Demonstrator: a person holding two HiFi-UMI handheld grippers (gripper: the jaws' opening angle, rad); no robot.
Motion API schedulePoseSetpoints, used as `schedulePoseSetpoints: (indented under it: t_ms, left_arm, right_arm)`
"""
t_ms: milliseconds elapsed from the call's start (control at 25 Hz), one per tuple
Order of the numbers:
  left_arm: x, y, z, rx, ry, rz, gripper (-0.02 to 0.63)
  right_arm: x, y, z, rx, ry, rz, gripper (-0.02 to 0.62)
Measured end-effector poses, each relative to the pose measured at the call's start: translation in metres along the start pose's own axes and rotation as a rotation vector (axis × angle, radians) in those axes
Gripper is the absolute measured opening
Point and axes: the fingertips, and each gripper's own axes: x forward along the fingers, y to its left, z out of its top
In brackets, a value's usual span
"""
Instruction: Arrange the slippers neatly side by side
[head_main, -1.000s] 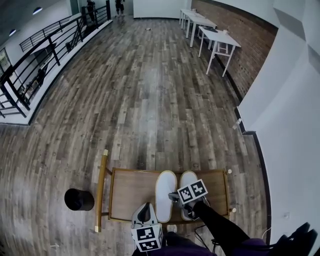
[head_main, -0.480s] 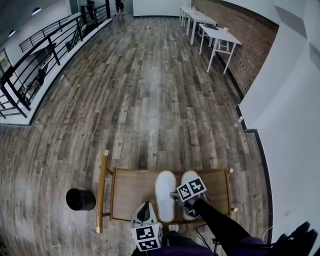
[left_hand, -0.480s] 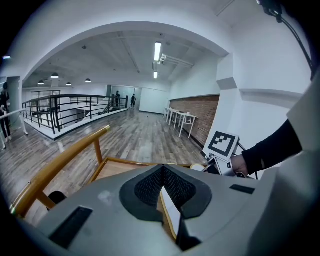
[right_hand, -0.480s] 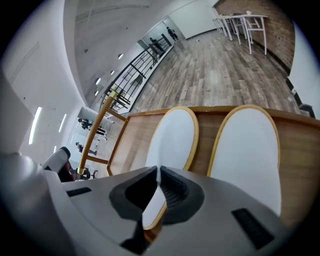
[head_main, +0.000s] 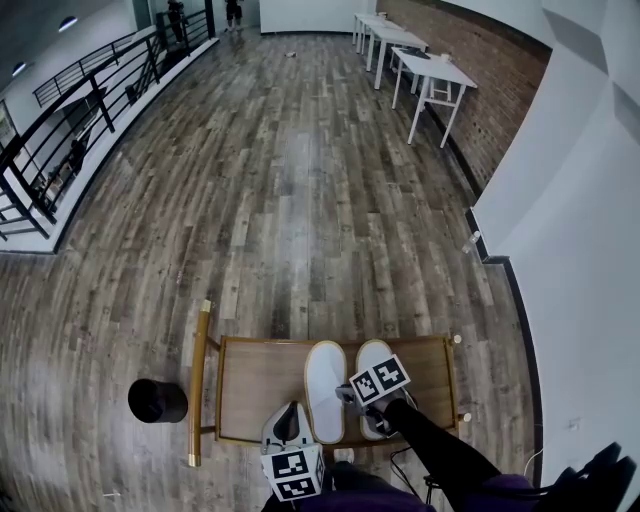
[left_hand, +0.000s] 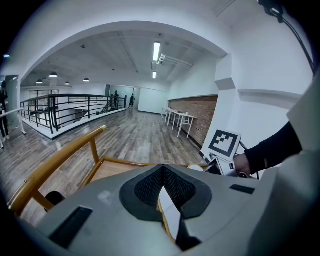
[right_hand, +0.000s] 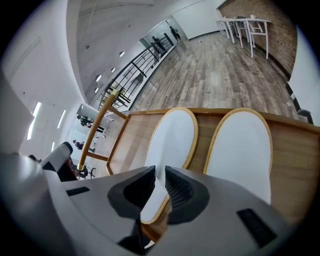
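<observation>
Two white, tan-rimmed flat slippers (right_hand: 172, 135) lie parallel in the rimmed brown wooden tray (head_main: 260, 375), just ahead of the R claw (right_hand: 160, 172), long axes & toes pointing away from it. R claw's jaws, just opening, stand slightly spread w/ one heel showing through the gap, unpinched. L claw (left_hand: 163, 165) is pressed together, empty.

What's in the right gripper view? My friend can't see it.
A left slipper and a right slipper, both white, lie side by side on a wooden surface. The right gripper hovers over the left slipper's near end, jaws just opened a little, its edge between them.
</observation>
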Motion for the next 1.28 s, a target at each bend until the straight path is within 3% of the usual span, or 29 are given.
schedulePoseSetpoints:
  t_ms: [160, 360, 600, 840, 1040, 1200, 1240, 1280]
  left_arm:
    - [0.003, -0.004, 0.002, -0.002, -0.010, -0.011, 0.000]
    - [0.003, -0.011, 0.002, -0.006, -0.016, -0.022, 0.000]
    - [0.002, -0.025, 0.001, 0.007, -0.013, -0.053, 0.000]
    - [-0.002, -0.014, -0.003, 0.005, -0.006, -0.028, 0.000]
    - [-0.005, -0.005, -0.004, 0.007, 0.001, -0.007, 0.000]
    - [-0.004, -0.002, -0.004, 0.008, 0.000, 0.000, 0.000]
    - [-0.003, -0.001, -0.003, 0.009, 0.000, 0.000, 0.000]
    - [-0.003, 0.000, -0.003, 0.009, -0.001, 0.000, 0.000]
  right_arm:
    - [-0.037, -0.005, 0.007, -0.014, -0.098, -0.025, 0.049]
    - [-0.099, -0.059, 0.020, 0.051, -0.188, -0.152, 0.049]
    - [-0.095, -0.096, 0.004, 0.147, -0.087, -0.248, 0.051]
    - [-0.079, -0.106, -0.002, 0.180, -0.028, -0.248, 0.067]
    - [-0.066, -0.106, -0.010, 0.217, 0.040, -0.180, 0.067]
    - [-0.061, -0.108, -0.016, 0.190, 0.080, -0.201, 0.066]
    - [-0.060, -0.107, -0.016, 0.182, 0.084, -0.204, 0.062]
    - [-0.059, -0.106, -0.016, 0.175, 0.083, -0.205, 0.018]
